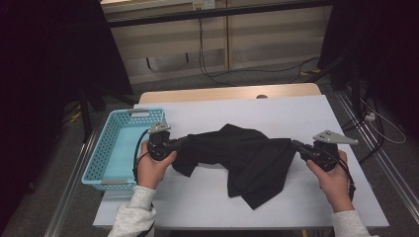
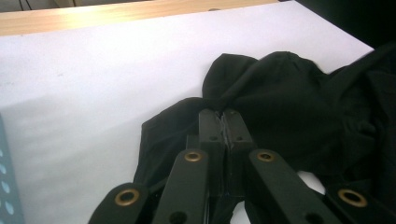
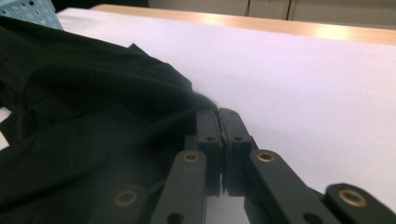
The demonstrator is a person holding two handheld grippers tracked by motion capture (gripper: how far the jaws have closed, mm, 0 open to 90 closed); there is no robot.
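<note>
Both tools grip the black cloth (image 1: 242, 155): the left tool (image 1: 184, 143) pinches its left end, the right tool (image 1: 295, 144) its right edge. The cloth sags onto the counter (image 1: 207, 111) right of the basket (image 1: 112, 148), which holds nothing.

Place: looked like a lab or test room | Signs: dark curtains (image 1: 44, 74) hung around, cables (image 1: 247, 69) trailed across grey floor, white-covered table (image 1: 276, 113) on metal rails (image 1: 390, 173)
</note>
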